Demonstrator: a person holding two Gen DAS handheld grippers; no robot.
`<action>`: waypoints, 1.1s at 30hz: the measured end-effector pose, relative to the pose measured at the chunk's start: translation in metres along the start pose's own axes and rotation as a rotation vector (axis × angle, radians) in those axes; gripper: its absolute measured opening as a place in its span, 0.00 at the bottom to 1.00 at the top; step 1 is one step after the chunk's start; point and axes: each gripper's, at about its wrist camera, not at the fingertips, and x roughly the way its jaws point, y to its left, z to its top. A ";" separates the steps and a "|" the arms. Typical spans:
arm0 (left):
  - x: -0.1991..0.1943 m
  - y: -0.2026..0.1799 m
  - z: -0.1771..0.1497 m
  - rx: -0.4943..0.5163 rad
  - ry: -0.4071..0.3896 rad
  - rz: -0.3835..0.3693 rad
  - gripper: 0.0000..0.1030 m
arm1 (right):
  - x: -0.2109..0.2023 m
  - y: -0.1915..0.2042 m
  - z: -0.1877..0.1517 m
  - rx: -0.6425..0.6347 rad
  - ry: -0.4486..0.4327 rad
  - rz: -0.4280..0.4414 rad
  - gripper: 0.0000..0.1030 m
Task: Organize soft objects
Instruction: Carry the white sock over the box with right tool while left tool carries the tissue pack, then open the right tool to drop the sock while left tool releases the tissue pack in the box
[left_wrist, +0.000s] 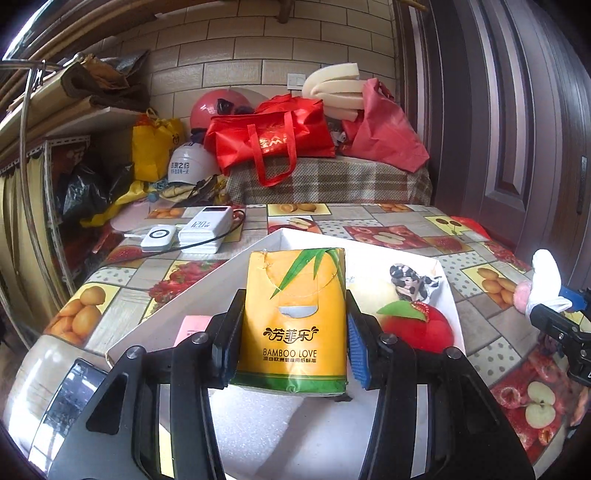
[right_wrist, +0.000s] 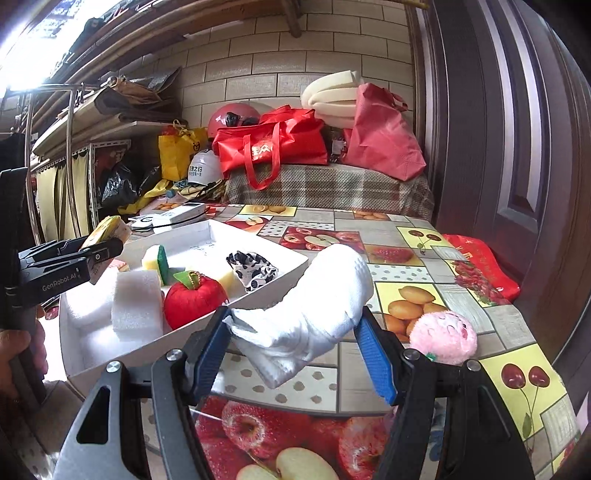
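My left gripper (left_wrist: 293, 306) is shut on a yellow tissue pack (left_wrist: 295, 273) and holds it above the white tray (left_wrist: 177, 306). In the tray lie a red plush apple (left_wrist: 424, 328), a cow-print cloth (left_wrist: 410, 282), a yellow-green sponge (right_wrist: 157, 262) and a white foam block (right_wrist: 136, 308). My right gripper (right_wrist: 291, 314) is shut on a white sock (right_wrist: 332, 280), just right of the tray's near corner (right_wrist: 258, 291) and over the fruit-print tablecloth. A pink plush toy (right_wrist: 443, 338) lies on the table beside the right finger.
Two white power banks (left_wrist: 207, 229) with cables lie behind the tray. Red bags (left_wrist: 273, 140), helmets and foam pile on a plaid-covered bench behind the table. A dark door (right_wrist: 517, 147) stands at the right, a flat red bag (right_wrist: 480, 266) at the table's right edge.
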 end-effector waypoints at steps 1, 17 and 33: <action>0.003 0.007 0.000 -0.031 0.010 -0.003 0.46 | 0.005 0.004 0.003 -0.009 0.002 0.003 0.66; 0.016 0.011 0.008 -0.061 0.003 0.045 0.47 | 0.070 0.092 0.037 -0.110 -0.044 0.126 0.67; 0.007 0.027 0.007 -0.113 -0.041 0.122 1.00 | 0.081 0.094 0.040 -0.110 -0.022 0.097 1.00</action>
